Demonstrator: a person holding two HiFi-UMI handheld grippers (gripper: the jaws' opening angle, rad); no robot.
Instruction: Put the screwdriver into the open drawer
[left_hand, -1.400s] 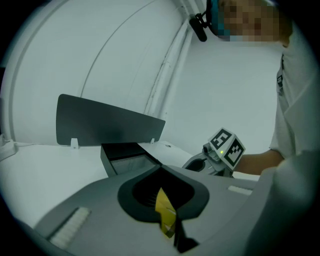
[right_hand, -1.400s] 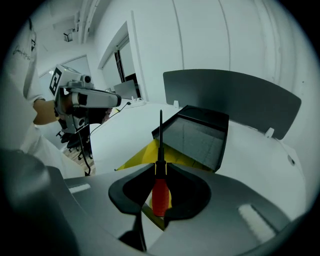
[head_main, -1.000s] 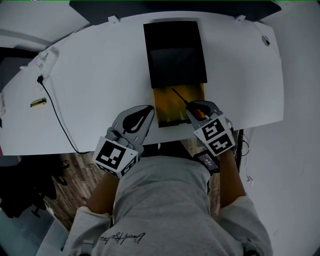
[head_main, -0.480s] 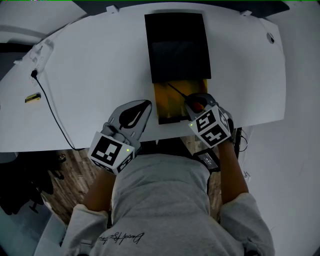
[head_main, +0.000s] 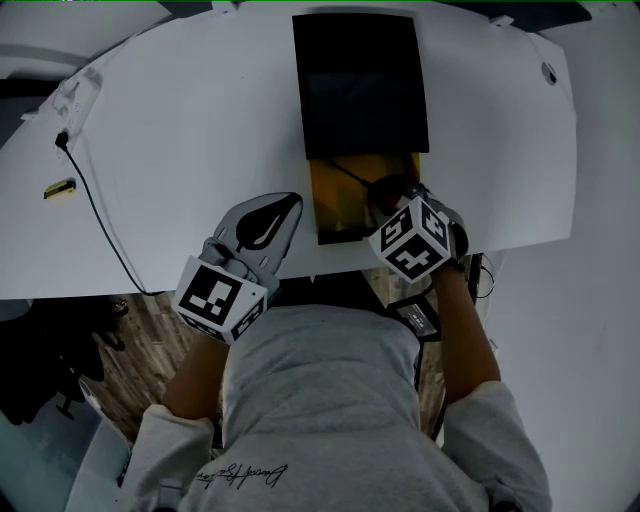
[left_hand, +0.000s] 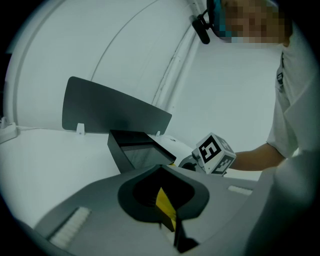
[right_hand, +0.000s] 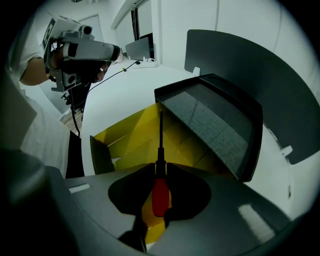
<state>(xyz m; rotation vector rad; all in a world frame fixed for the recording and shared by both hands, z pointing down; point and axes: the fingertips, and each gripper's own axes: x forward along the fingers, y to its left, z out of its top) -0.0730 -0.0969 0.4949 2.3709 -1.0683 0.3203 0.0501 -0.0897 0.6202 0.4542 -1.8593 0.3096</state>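
A screwdriver (right_hand: 159, 195) with a red handle and a thin black shaft is clamped in my right gripper (right_hand: 160, 166). Its shaft points steeply down into the open yellow drawer (right_hand: 135, 137). In the head view the right gripper (head_main: 388, 192) hangs over the drawer (head_main: 338, 208), at its right side, and the screwdriver shaft (head_main: 350, 172) slants up-left inside it. The drawer sticks out from under a black box (head_main: 360, 80). My left gripper (head_main: 290, 202) lies at the table's front edge, left of the drawer, with its jaws together and nothing in them. From the left gripper (left_hand: 161, 168) I see the black box and the right gripper's marker cube (left_hand: 214, 152).
A black cable (head_main: 95, 215) runs over the left of the white table (head_main: 190, 130), with a small yellow item (head_main: 59, 189) beside it. A dark panel (left_hand: 110, 110) stands behind the box. The person's torso is close against the table's front edge.
The right gripper has sunk and tipped steeply down over the drawer, carrying the screwdriver lower into it. The left gripper has dropped a little at the table edge.
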